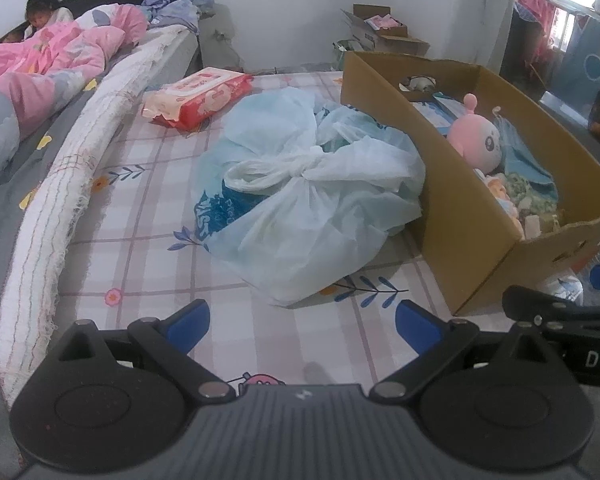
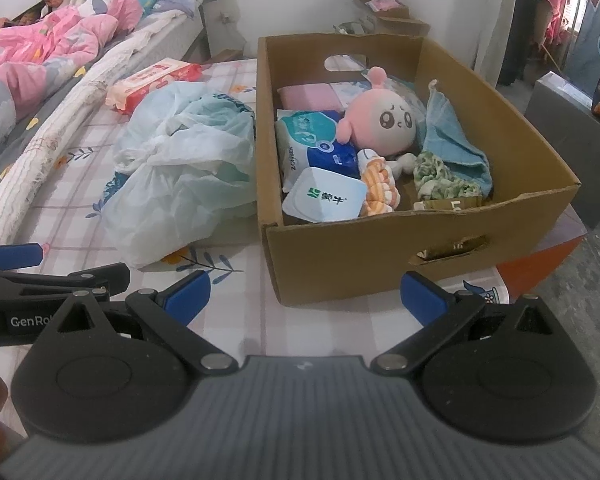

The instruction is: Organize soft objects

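With both grippers wide open and empty, pinch the bag at its knot; it looks light, limp and slippery.

left wrist: low over bed, facing knotted plastic bag, near | right wrist: beside it, facing open cardboard box, near | shared: bag, box, pink plush, wipes pack

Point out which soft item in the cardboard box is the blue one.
The blue towel, draped against the right inner wall of the cardboard box. The round plush toy beside it is pink, and the crumpled cloth in front of it is green and white.
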`<state>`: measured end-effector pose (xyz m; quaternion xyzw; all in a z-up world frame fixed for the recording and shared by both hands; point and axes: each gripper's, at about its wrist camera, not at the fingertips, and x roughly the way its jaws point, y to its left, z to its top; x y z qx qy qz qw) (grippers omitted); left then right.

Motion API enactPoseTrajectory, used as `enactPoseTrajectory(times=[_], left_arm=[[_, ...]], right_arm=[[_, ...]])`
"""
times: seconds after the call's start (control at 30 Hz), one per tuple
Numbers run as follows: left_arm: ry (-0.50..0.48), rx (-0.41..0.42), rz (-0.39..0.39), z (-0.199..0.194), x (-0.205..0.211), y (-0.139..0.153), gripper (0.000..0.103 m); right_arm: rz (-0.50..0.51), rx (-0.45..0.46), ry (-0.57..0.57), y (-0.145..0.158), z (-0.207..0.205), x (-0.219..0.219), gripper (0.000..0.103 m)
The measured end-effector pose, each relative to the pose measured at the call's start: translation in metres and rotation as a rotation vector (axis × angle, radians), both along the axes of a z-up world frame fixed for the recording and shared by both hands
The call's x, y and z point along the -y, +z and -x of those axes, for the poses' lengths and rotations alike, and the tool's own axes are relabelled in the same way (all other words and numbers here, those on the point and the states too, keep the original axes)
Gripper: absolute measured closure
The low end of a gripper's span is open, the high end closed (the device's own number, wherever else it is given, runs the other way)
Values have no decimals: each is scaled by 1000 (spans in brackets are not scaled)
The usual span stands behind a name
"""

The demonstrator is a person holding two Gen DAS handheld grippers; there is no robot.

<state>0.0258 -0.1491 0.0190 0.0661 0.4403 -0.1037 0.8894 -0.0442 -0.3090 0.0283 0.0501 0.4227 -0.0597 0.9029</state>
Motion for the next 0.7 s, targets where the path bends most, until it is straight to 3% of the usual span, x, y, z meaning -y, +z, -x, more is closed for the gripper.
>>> enactPoseTrajectory(times=[0.7], left_arm=[[-32,-48,14,-3,14,-8,3]], right_arm=[[1,-31,-35,-7,4,13,1]])
